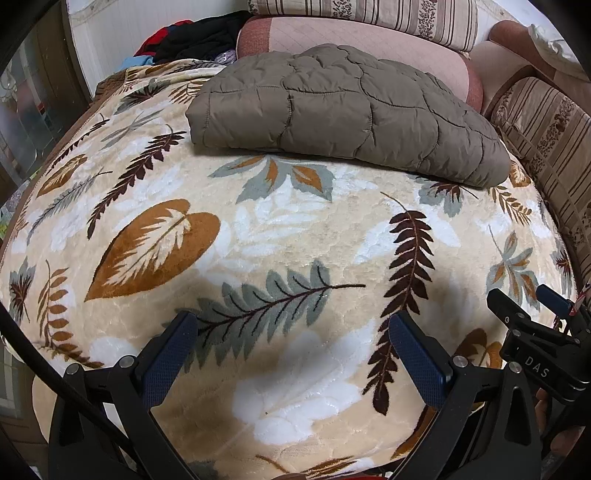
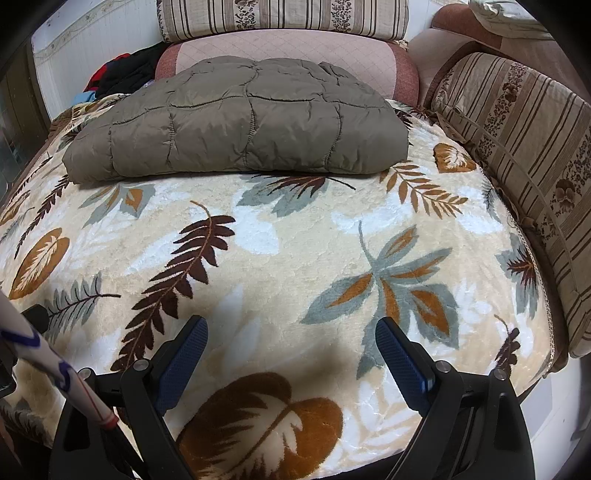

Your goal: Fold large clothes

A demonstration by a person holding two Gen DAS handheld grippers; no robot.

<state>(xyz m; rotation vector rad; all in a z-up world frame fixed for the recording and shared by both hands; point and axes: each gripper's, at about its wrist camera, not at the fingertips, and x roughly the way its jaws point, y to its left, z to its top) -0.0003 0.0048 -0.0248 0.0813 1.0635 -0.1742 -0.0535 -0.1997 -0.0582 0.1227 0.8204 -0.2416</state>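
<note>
A brown quilted jacket (image 1: 343, 114) lies folded into a thick rectangle at the far end of the leaf-patterned blanket (image 1: 295, 229); it also shows in the right wrist view (image 2: 240, 125). My left gripper (image 1: 291, 354) is open and empty, hovering over the near part of the blanket, well short of the jacket. My right gripper (image 2: 291, 354) is open and empty, also above the near blanket (image 2: 295, 236). The right gripper shows at the right edge of the left wrist view (image 1: 528, 306).
Striped floral cushions (image 2: 517, 155) line the right side and the back (image 2: 284, 16). A pink cushion (image 1: 369, 40) sits behind the jacket. A pile of dark and red clothes (image 1: 192, 37) lies at the back left. A white patterned rod (image 2: 55, 369) crosses the lower left.
</note>
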